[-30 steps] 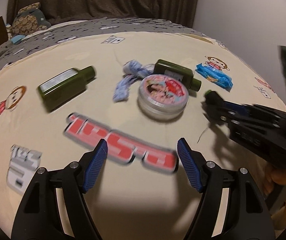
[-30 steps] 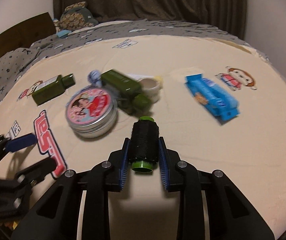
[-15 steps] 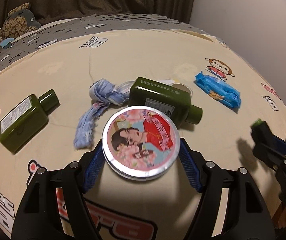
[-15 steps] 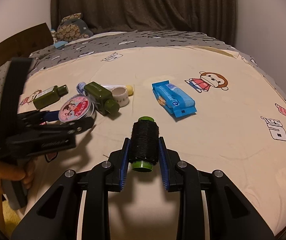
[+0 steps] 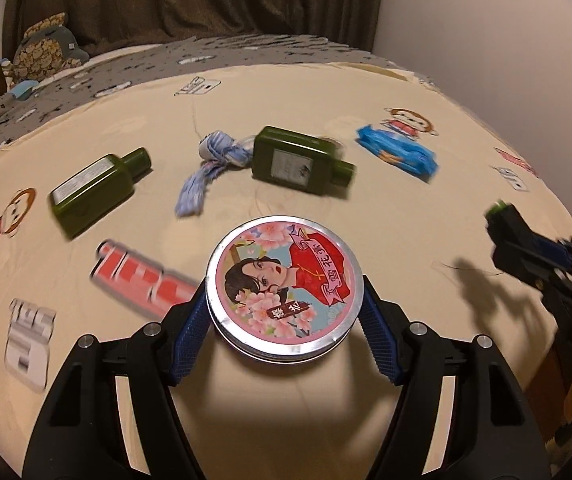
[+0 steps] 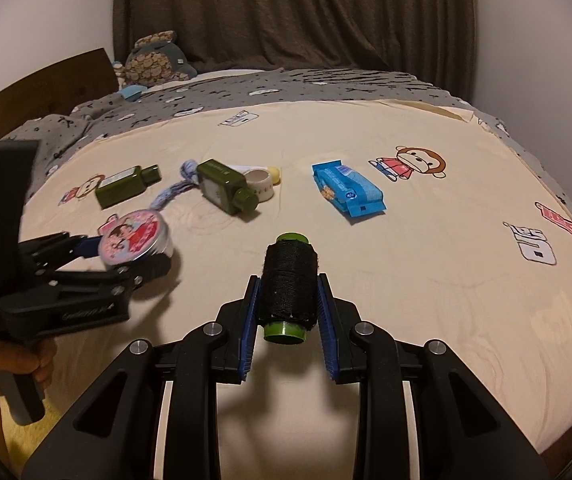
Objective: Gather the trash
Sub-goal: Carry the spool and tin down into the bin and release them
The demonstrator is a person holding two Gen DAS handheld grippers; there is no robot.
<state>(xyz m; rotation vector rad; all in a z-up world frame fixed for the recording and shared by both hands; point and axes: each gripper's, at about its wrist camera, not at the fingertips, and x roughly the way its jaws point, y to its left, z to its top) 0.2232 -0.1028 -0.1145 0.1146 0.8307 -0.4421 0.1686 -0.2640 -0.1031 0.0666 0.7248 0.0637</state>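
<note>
The left gripper (image 5: 286,312), jaws now clamping the round tin (image 5: 284,289), is lifting it off the bed (image 6: 425,264), away from the green bottle (image 5: 299,160), while the right gripper (image 6: 287,308) keeps gripping the black thread spool (image 6: 289,284).

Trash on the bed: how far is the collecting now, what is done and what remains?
No bin is visible, so nothing is shown as finished. In hand: the left tool grips the round tin; the right tool grips the black thread spool. Left lying: two green bottles, blue cloth, blue packet, tape roll.
</note>
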